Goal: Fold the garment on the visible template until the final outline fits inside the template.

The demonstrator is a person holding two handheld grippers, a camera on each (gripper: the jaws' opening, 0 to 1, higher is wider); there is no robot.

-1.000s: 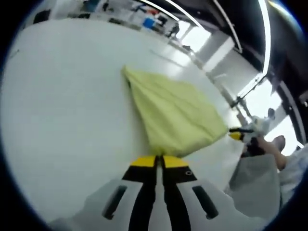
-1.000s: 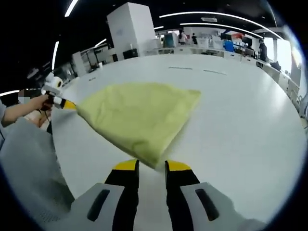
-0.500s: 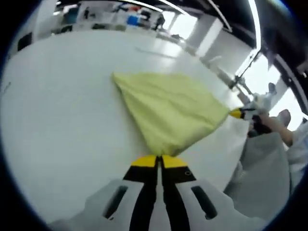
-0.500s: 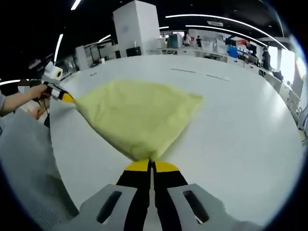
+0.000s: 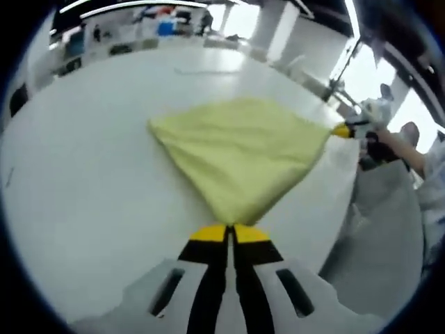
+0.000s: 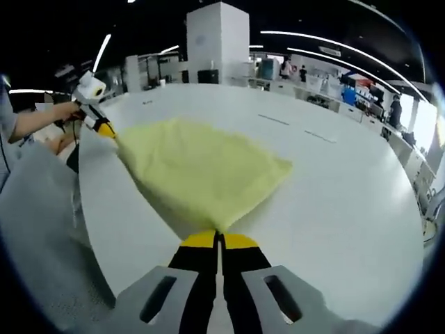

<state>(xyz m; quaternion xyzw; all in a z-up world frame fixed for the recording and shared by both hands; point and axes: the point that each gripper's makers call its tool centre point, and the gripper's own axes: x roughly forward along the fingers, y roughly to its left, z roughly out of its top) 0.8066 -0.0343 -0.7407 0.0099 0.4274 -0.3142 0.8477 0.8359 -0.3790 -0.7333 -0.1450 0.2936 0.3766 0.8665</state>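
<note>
A pale yellow garment (image 5: 240, 149) is stretched over the white table (image 5: 83, 174). My left gripper (image 5: 230, 229) is shut on one of its corners, the cloth fanning out from the yellow fingertips. In the right gripper view the same garment (image 6: 195, 170) spreads ahead, with my right gripper (image 6: 220, 238) shut on another corner. The right gripper (image 5: 341, 129) also appears at the far right of the left gripper view, pinching the cloth's corner. The left gripper (image 6: 104, 129) shows at the upper left of the right gripper view, held by a hand. I cannot make out any template outline under the cloth.
The table's near edge (image 6: 90, 209) runs beside a person's grey sleeve (image 6: 35, 223). Short dark marks (image 6: 274, 120) lie on the far tabletop. A white pillar (image 6: 217, 42) and desks stand beyond the table. Bare table surface (image 6: 348, 202) stretches to the right.
The right gripper went from open beside the cloth corner to shut on it. Both views have swung, and the garment now looks wider and more taut between the two grippers.
</note>
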